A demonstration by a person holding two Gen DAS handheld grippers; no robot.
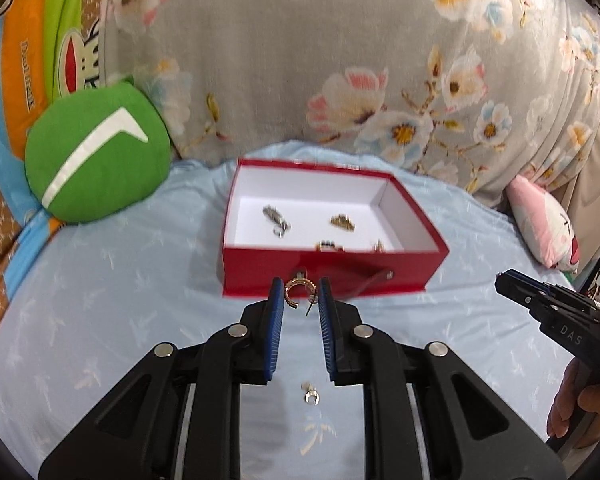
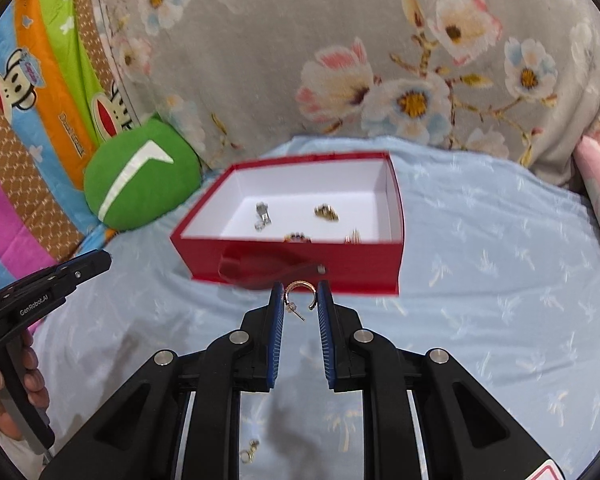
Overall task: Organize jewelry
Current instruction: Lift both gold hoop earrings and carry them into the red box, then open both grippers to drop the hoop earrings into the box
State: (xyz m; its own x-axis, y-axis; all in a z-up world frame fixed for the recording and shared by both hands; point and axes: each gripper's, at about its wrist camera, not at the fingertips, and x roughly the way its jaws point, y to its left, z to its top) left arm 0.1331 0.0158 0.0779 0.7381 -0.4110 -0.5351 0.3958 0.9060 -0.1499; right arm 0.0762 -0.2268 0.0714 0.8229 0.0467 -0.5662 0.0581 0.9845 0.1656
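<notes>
Green cushion [image 1: 96, 152]: it is seen at about 10 o'clock of the box, well apart from the path, and need not be touched.
Left gripper [image 1: 300, 294]: its fingers are clamped on a gold hoop earring [image 1: 296, 292], which is held at the tips just short of the box's near wall.
Loose earring [image 1: 311, 394]: one small piece is left on the blue bedsheet [image 1: 100, 320], at 6 o'clock of the left gripper; it is judged a later pick.
Red box [image 1: 332, 276]: it is open on the bed, and four pieces are already lain on its white floor.
Right gripper [image 2: 299, 296]: its fingers are closed on a second gold hoop [image 2: 300, 292], whose post is pointed down and to the right.
Step in hand: both hoops are judged ready to be carried over the near wall, toward 12 o'clock.
Advice: each hoop should be lifted clear of the rim before the fingers are parted, and a bare patch of floor should be chosen.
Risk: a thin hoop may be snagged on the blue pads, so release is best made low inside the box.
</notes>
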